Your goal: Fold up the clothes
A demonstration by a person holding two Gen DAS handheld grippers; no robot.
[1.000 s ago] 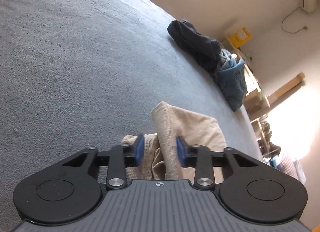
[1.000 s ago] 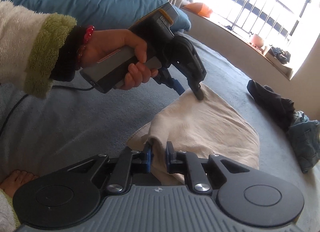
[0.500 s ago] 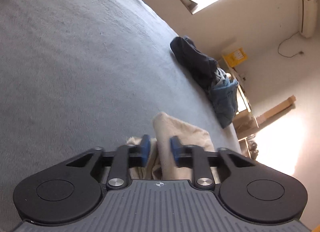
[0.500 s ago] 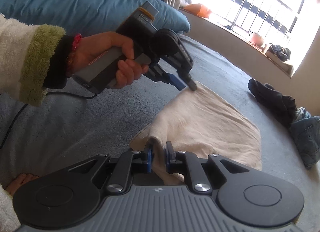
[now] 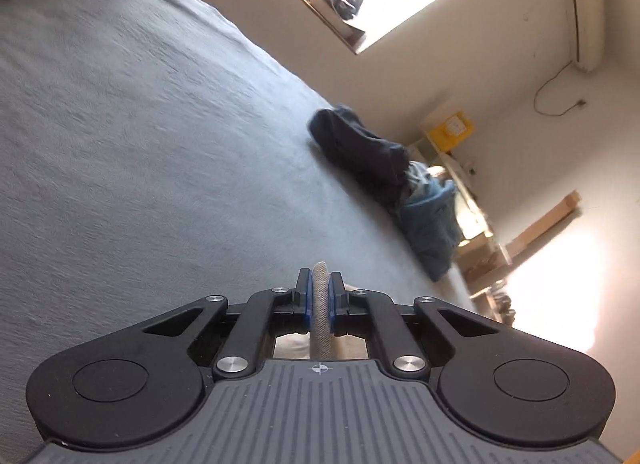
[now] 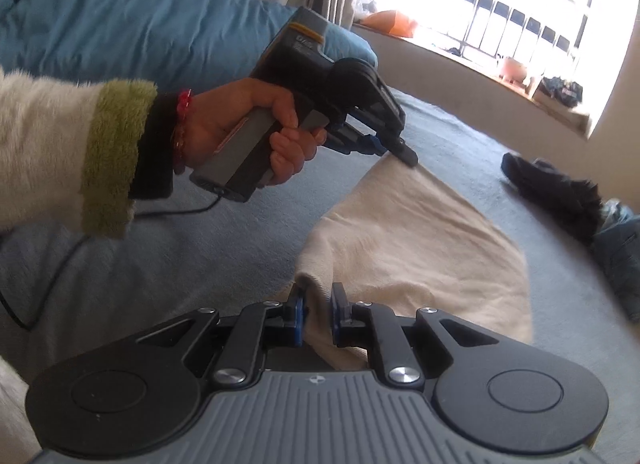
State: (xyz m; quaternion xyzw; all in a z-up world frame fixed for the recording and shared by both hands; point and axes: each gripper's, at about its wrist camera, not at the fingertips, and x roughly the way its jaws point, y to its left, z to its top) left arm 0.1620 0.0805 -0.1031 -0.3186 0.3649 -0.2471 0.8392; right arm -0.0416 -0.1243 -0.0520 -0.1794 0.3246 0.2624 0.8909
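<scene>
Pinching the beige garment [image 6: 404, 248] at two corners is the step in hand: it lies spread on the grey bed cover [image 6: 120, 272], and everything here is placed against that cloth.

Nearest, at the cloth's near corner, the right tool [image 6: 318, 314] has its blue pads [image 6: 297, 316] narrowed around a raised ridge of the fabric; the left pad touches it, but whether the right pad presses is hard to tell, so I judge this a light hold rather than a firm one.

Farther along, at the cloth's far corner, the left tool [image 6: 400, 148], gripped by a hand [image 6: 248, 132] in a fuzzy cream sleeve with a green cuff [image 6: 112, 156], has just been closing. In its own view the left tool is pressed together on a thin roll of the fabric [image 5: 320, 304], which stands between the pads.

Beyond the cloth's far edge, well apart from it, a heap of dark and blue clothes [image 6: 580, 208] waits near the edge of the bed.

With both corners taken, the next move likely calls for lifting the two together and carrying that edge over to meet the opposite side, keeping the fabric taut between the tools so the fold lands straight. The looser right hold may slip.
</scene>
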